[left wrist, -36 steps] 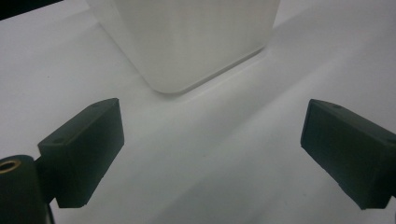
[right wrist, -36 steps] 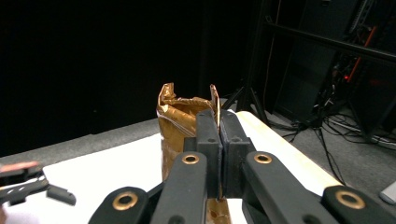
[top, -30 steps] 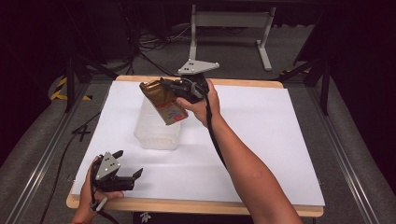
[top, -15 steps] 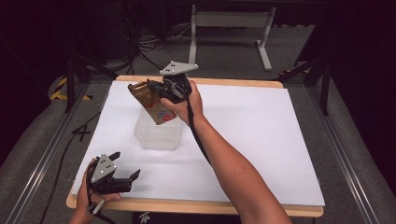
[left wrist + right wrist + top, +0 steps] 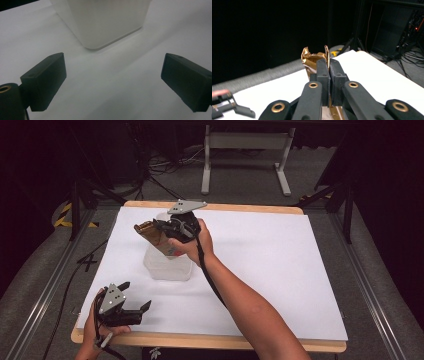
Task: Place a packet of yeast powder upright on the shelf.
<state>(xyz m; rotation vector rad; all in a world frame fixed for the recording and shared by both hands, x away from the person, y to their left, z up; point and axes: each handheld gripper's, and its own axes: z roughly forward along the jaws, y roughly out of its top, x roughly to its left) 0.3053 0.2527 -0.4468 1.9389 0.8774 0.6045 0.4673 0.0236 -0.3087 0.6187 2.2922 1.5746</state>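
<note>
A crinkled, shiny gold-brown packet [image 5: 159, 239] is hanging tilted over the frosted, square-cornered plastic tub [image 5: 167, 265] standing on the smooth white sheet [image 5: 280, 265], the right gripper [image 5: 329, 65] pinching it tight. Near the table's left front corner, the left gripper [image 5: 136, 296] is hovering, jaws spread wide, holding nothing.

Dark room; grey carpet floor [image 5: 45, 270]. White-covered tabletop [image 5: 280, 255]. White stand [image 5: 245, 150] at 12 o'clock; cables [image 5: 150, 170] at 11.
</note>
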